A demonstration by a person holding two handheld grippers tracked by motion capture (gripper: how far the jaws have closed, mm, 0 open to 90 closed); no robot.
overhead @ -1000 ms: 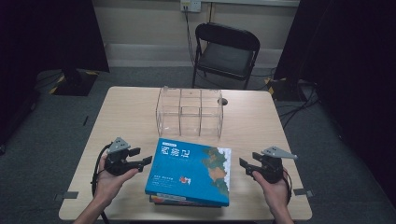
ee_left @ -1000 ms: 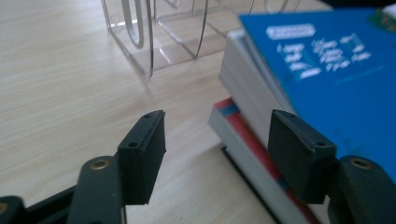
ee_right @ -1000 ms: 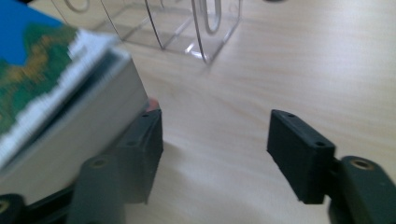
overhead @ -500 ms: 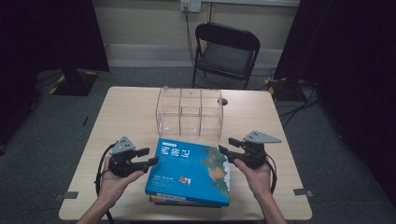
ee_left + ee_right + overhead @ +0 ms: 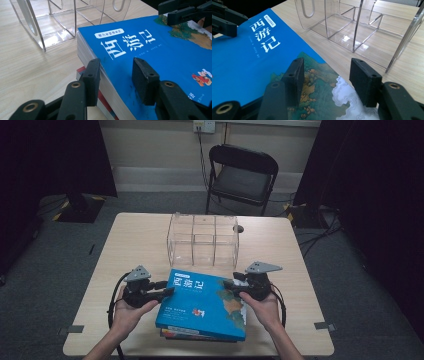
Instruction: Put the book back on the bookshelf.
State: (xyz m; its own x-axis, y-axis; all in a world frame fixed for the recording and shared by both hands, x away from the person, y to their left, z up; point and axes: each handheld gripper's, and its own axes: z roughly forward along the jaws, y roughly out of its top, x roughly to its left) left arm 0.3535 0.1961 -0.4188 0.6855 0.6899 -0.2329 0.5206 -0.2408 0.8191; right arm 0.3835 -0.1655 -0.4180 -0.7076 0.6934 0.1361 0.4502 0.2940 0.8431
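Both the left gripper [image 5: 167, 291] and right gripper [image 5: 227, 283], jaws wide apart and holding nothing, flank the blue book [image 5: 202, 302] at opposite edges, apparently to lift it.

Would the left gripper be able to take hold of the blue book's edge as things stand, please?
Probably yes. The left gripper is open and already straddles the left edge of the blue book, one jaw beside the pages, one over the cover. Nothing lies between them; the clear organizer stands farther back.
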